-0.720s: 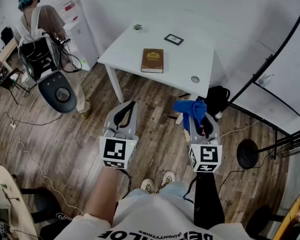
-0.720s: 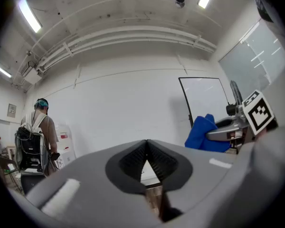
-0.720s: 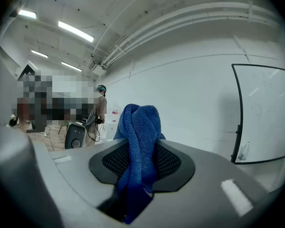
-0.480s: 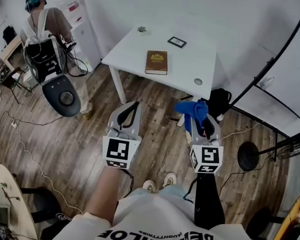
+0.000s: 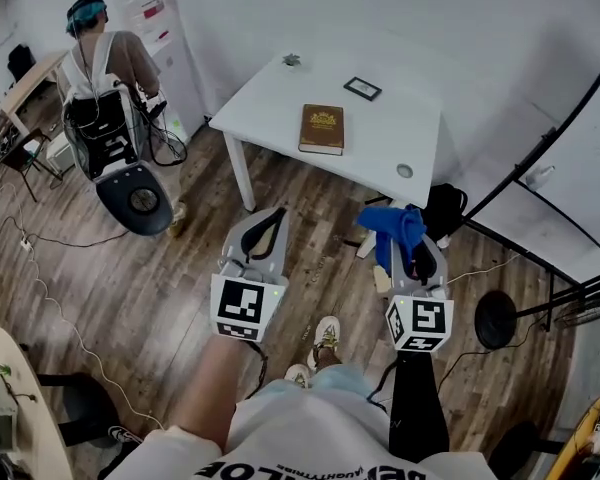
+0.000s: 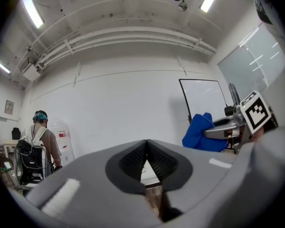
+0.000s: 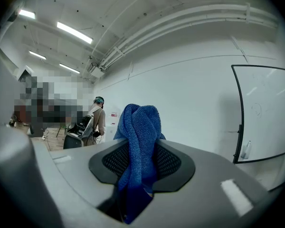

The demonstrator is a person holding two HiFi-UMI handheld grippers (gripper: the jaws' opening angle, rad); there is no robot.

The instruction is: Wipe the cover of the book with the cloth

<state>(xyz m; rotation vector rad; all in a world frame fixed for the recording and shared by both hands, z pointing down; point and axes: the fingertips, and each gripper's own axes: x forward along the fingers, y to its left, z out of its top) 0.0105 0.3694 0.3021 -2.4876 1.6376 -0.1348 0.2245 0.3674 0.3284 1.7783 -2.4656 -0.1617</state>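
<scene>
Table [image 5: 400, 118] nearer, one book [image 5: 322, 129] on it, left gripper [image 5: 267, 214] closed empty, right gripper [image 5: 408, 240] clamping one cloth [image 5: 392, 226]

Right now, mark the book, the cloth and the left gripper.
book [image 5: 322, 129], head view, middle of its brown cover.
cloth [image 7: 140, 137], right gripper view, middle of the hanging blue fold.
left gripper [image 6: 146, 142], left gripper view, where its two tips meet.

My head camera looks steeply down from high above onto my left gripper [image 5: 263, 226], right gripper [image 5: 417, 250] and the white table [image 5: 270, 103] farther ahead. Each gripper camera sits close behind its own jaws, tilted up toward wall [image 6: 123, 94] and ceiling [image 6: 109, 13]; both share the whiteboard [image 7: 266, 113] and the standing person [image 6: 38, 137], whom the head view also shows.
</scene>
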